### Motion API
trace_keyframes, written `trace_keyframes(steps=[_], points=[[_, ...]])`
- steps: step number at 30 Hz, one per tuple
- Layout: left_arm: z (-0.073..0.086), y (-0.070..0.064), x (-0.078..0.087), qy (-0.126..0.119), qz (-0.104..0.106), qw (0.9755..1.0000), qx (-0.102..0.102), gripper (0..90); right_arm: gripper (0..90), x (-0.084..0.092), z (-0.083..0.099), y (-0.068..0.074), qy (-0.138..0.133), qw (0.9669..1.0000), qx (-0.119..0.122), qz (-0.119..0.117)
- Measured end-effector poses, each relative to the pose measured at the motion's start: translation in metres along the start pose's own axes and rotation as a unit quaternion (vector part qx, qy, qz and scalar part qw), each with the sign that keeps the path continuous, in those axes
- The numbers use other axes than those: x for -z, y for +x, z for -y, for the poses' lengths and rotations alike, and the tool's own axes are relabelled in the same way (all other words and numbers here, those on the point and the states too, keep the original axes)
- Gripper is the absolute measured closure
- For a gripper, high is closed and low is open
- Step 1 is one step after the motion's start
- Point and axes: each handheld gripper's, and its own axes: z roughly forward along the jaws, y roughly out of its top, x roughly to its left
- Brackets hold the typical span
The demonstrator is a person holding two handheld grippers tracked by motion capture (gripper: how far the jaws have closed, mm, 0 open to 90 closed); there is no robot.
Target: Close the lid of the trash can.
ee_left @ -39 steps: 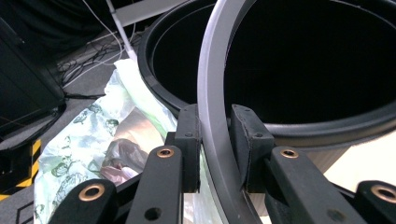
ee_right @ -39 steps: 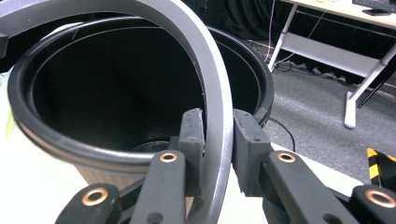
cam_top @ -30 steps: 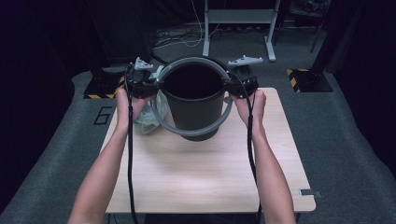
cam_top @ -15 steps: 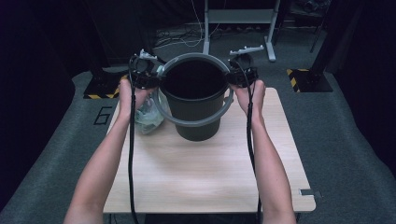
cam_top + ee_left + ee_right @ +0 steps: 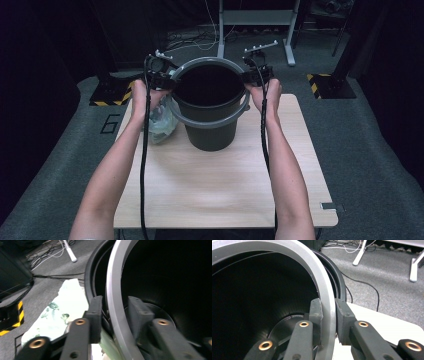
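While the right gripper [image 5: 328, 322] pinches the grey ring [image 5: 322, 287], the left gripper [image 5: 113, 315] straddles it, loosening.

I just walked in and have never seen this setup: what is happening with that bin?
A person holds a gripper in each hand and lifts a grey ring off the dark bin on the wooden table. The right gripper clamps the ring's rim. The left gripper straddles the opposite side, its jaws having just been opening. A crumpled plastic bag lies beside the bin.

bucket [image 5: 210, 135] floor lost in shadow, crumpled bag [image 5: 160, 122] perhaps half hidden behind forearm [image 5: 127, 150]
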Motion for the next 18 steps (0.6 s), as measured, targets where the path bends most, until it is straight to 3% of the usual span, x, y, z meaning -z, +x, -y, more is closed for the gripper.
trace_keyframes(steps=[5, 10, 14, 15, 18], points=[[0.001, 0.002, 0.001, 0.004, -0.003, 0.9999, 0.009, 48.7, 77.1, -0.005, -0.005, -0.003, 0.010, 0.9999, -0.008, 0.005], [0.001, 0.003, 0.004, 0.004, -0.005, 0.9999, 0.011, 46.0, 77.0, -0.012, -0.011, -0.009, 0.019, 0.9994, -0.026, 0.011], [0.001, 0.001, 0.005, 0.001, -0.005, 1.0000, 0.008, 55.5, 76.6, -0.017, -0.012, -0.011, 0.027, 0.9987, -0.041, 0.014], [0.001, 0.000, 0.004, 0.002, -0.010, 0.9999, 0.006, 60.5, 76.3, -0.019, -0.013, -0.011, 0.029, 0.9984, -0.047, 0.011], [-0.002, -0.001, 0.001, 0.006, -0.031, 0.9995, 0.009, 63.5, 75.3, -0.022, -0.014, -0.011, 0.028, 0.9984, -0.048, 0.013]])
